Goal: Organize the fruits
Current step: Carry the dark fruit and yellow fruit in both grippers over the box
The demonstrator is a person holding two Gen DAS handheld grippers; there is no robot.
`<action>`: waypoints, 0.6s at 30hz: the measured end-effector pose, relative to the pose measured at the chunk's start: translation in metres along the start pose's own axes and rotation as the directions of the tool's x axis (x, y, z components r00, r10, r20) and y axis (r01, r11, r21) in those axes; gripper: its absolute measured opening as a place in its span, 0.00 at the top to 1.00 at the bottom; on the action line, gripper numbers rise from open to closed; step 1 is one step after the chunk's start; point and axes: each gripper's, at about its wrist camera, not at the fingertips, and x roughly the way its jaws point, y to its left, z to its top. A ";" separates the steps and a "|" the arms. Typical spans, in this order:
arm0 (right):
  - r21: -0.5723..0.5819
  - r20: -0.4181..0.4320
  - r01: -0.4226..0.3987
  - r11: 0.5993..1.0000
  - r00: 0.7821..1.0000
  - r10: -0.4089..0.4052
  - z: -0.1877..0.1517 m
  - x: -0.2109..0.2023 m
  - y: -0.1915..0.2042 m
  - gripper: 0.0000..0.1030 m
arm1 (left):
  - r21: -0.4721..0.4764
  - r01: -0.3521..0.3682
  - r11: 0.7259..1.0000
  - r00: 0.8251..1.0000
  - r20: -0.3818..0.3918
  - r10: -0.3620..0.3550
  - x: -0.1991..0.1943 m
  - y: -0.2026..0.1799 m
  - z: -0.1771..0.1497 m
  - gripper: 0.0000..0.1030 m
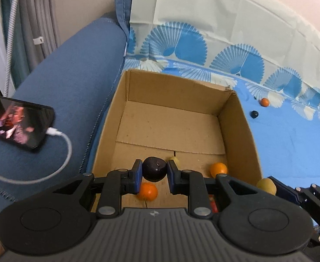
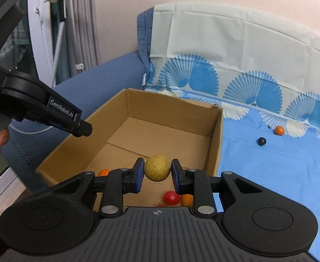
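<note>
- A phone (image 1: 18, 123) with a white charging cable (image 1: 57, 152) lay on the blue sofa arm (image 1: 72, 83) at the far left, apart from the work.
- The cardboard box (image 1: 240, 126) stood open just beside it on the blue patterned sheet (image 1: 290, 148), mostly bare inside.
- The left gripper (image 1: 154, 172) hung over the box's near end, its pads pinching a dark plum-like fruit (image 1: 154, 169).
- Below it, several fruits already lay on the box floor: one orange fruit (image 1: 148, 192), a second orange fruit (image 1: 218, 169), and a small yellow one (image 1: 174, 159), partly hidden.
- The right gripper (image 2: 156, 172) held a tan-yellow round fruit (image 2: 157, 168) clamped between its pads, over the box's near right part; a red fruit (image 2: 171, 197) lay beneath.
- Farther right, a small dark fruit (image 2: 261, 141) and a small orange fruit (image 2: 278, 130) were on the sheet, well apart from the box.
- By my reading, the job was past halfway: two fruits awaited release, two remained to fetch.
</note>
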 end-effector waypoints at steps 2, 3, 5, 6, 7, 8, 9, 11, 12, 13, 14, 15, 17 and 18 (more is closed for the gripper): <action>-0.005 -0.009 0.004 1.000 1.000 -0.004 0.003 0.018 -0.002 0.73 | 0.008 -0.002 1.000 1.000 -0.021 0.002 0.017 -0.002 0.004 0.75; -0.007 -0.017 0.007 1.000 1.000 -0.007 0.003 0.027 -0.003 0.73 | 0.012 -0.005 1.000 0.999 -0.032 0.006 0.027 -0.003 0.006 0.75; -0.009 -0.036 0.013 1.000 0.999 -0.013 0.002 0.045 -0.005 0.73 | 0.022 -0.013 1.000 0.999 -0.048 0.014 0.042 -0.006 0.006 0.75; -0.012 -0.047 0.013 1.000 0.999 -0.014 0.001 0.053 -0.007 0.73 | 0.027 -0.014 1.000 0.998 -0.058 0.016 0.051 -0.007 0.006 0.75; -0.016 -0.060 0.016 1.000 0.998 -0.017 -0.001 0.061 -0.008 0.73 | 0.032 -0.018 0.999 0.998 -0.067 0.020 0.058 -0.008 0.005 0.75; -0.018 -0.072 0.018 1.000 0.997 -0.019 -0.003 0.069 -0.010 0.73 | 0.036 -0.023 0.999 0.997 -0.078 0.025 0.065 -0.009 0.004 0.75; -0.021 -0.084 0.018 1.000 0.996 -0.020 -0.004 0.075 -0.010 0.73 | 0.039 -0.024 0.999 0.996 -0.090 0.027 0.072 -0.010 0.002 0.75; -0.028 -0.104 0.019 0.999 0.994 -0.021 -0.008 0.086 -0.012 0.73 | 0.044 -0.032 0.999 0.993 -0.113 0.037 0.086 -0.011 -0.001 0.75; -0.030 -0.111 0.021 0.999 0.993 -0.024 -0.010 0.089 -0.013 0.73 | 0.047 -0.036 0.998 0.992 -0.123 0.042 0.092 -0.011 -0.002 0.75; -0.031 -0.118 0.022 0.999 0.993 -0.026 -0.012 0.092 -0.014 0.73 | 0.049 -0.039 0.998 0.991 -0.129 0.045 0.097 -0.011 -0.003 0.75; -0.032 -0.124 0.024 0.999 0.992 -0.028 -0.013 0.095 -0.015 0.73 | 0.052 -0.043 0.998 0.989 -0.136 0.050 0.101 -0.011 -0.004 0.74; -0.034 -0.127 0.028 0.999 0.991 -0.032 -0.014 0.097 -0.015 0.72 | 0.056 -0.047 0.997 0.989 -0.139 0.054 0.105 -0.011 -0.005 0.74; -0.044 -0.128 0.035 0.998 0.991 -0.040 -0.014 0.101 -0.016 0.72 | 0.061 -0.054 0.997 0.989 -0.137 0.062 0.110 -0.010 -0.005 0.74; -0.048 -0.130 0.034 0.998 0.991 -0.040 -0.014 0.102 -0.016 0.72 | 0.063 -0.057 0.996 0.989 -0.132 0.065 0.111 -0.010 -0.005 0.72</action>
